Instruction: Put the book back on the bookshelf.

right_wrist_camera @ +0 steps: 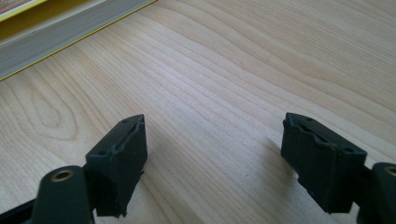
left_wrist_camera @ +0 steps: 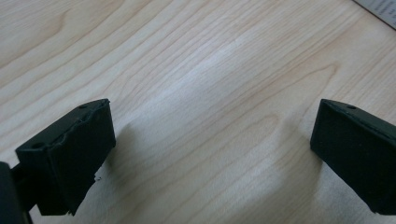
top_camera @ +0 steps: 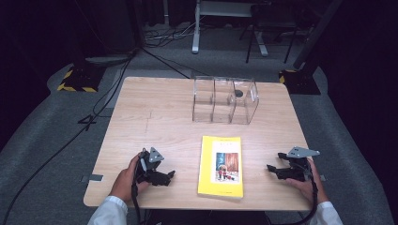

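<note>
- Yellow book (top_camera: 221, 165) lies flat near the front edge of the worktop (top_camera: 155, 117), between your two hands and touching neither.
- Left hand-held gripper (top_camera: 162, 177): jaws wide, empty, near the book's left edge.
- Right hand-held gripper (top_camera: 277, 170): jaws wide, empty, near the right edge.
- Close in on both long edges level and low.
- Keep clear of the clear organiser (top_camera: 225, 100) behind.

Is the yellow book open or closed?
Closed. The book lies flat on the table with its front cover up, and no inside pages show.
</note>
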The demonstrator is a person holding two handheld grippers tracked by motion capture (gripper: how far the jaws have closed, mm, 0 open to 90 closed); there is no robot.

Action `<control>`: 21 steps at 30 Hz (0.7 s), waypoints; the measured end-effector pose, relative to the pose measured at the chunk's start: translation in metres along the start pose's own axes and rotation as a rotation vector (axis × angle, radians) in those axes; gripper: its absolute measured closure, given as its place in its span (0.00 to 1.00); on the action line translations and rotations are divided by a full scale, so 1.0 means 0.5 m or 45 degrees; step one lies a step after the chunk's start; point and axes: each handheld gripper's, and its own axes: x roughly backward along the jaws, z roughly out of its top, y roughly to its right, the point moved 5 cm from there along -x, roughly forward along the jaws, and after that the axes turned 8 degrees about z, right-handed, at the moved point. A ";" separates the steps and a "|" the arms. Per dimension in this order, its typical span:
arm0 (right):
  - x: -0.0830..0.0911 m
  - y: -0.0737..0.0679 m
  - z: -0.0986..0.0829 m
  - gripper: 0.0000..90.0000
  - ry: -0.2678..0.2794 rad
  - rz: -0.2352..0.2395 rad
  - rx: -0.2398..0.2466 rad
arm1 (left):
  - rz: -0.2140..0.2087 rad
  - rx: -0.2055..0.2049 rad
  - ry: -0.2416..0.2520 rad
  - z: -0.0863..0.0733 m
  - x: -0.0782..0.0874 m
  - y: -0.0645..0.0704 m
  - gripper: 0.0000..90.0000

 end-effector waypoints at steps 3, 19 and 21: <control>0.000 -0.001 0.000 0.24 -0.004 0.005 0.006 | -0.030 -0.038 0.007 0.008 -0.008 -0.005 0.00; -0.017 -0.042 0.033 0.26 -0.231 0.163 0.181 | -0.132 -0.151 0.013 -0.012 0.016 0.044 0.00; -0.030 -0.062 0.048 0.26 -0.305 0.214 0.246 | -0.148 -0.175 0.011 -0.013 0.018 0.053 0.00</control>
